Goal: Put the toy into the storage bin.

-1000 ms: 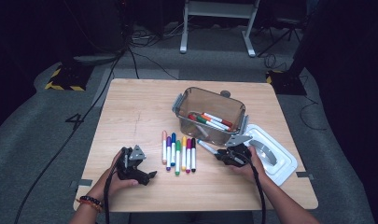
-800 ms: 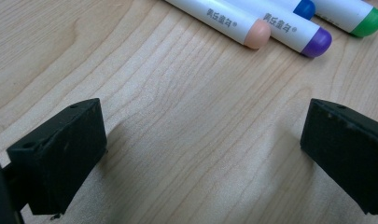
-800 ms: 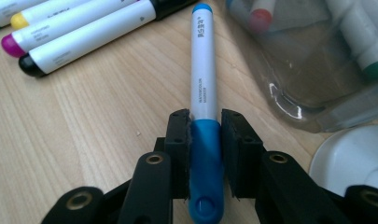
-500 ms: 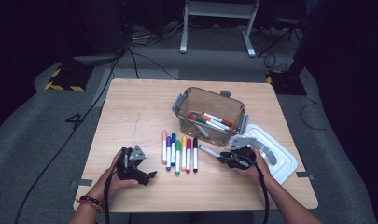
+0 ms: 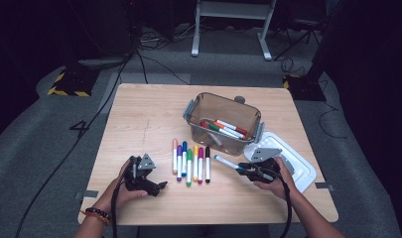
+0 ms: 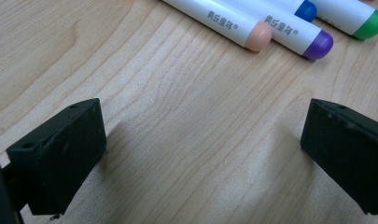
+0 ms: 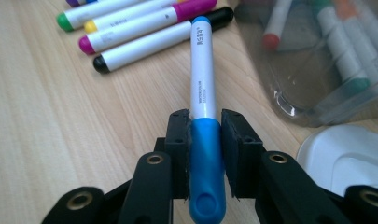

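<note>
The right tongs clench one blue marker above the table. Six markers lie in a row; the left tongs stand released.

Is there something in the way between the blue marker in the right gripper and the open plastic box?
Nothing visible blocks it. The blue marker, clamped in the right gripper, only has to clear the near wall of the box, whose top is open.

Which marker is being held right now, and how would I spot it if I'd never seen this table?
Start at the clear plastic bin on the wooden table. In front of it lies a row of markers; right of that row, the right gripper clamps the blue-capped marker. Unlike its neighbours, it is lifted off the table and lies crosswise to them.
</note>
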`<state>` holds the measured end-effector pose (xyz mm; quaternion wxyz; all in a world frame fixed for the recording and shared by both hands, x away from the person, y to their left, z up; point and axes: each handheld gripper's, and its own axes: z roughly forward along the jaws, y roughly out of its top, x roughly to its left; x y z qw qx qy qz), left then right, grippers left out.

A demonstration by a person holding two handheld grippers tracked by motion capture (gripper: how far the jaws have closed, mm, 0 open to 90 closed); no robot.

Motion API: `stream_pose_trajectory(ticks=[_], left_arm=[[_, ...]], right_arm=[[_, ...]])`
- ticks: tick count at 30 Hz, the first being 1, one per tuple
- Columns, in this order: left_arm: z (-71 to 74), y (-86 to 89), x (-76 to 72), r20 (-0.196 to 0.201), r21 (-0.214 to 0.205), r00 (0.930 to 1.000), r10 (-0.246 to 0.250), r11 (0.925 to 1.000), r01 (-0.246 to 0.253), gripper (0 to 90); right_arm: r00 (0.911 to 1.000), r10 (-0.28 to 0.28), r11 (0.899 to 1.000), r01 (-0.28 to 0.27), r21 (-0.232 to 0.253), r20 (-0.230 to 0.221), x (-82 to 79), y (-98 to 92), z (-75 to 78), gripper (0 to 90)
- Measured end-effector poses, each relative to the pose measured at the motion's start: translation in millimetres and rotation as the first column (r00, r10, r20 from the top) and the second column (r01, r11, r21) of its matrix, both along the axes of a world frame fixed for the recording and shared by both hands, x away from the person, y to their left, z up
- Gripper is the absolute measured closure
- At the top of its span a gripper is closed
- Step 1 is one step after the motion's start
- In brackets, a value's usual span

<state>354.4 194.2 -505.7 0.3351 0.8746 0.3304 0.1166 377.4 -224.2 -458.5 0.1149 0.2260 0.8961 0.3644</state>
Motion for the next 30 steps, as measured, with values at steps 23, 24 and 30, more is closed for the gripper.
stream_pose_trajectory(ticks=[23,24,30], left_arm=[[0.0,0.1,0.0,0.001,0.001,1.0000,0.001,1.0000,-0.001,0.5],[0.0,0.0,0.0,0.001,0.001,1.0000,0.001,1.0000,-0.001,0.4],[0.0,0.0,0.0,0.001,0.001,1.0000,0.001,1.0000,-0.001,0.5]], right_arm=[[0.9834,0.125,0.988,-0.135,0.072,0.131,-25.1,5.8,74.3,74.0],[0.9821,0.130,0.987,-0.141,0.076,0.137,-25.0,6.5,79.1,73.9],[0.9763,0.124,0.987,-0.140,0.075,0.177,-16.1,5.8,100.9,73.9]])
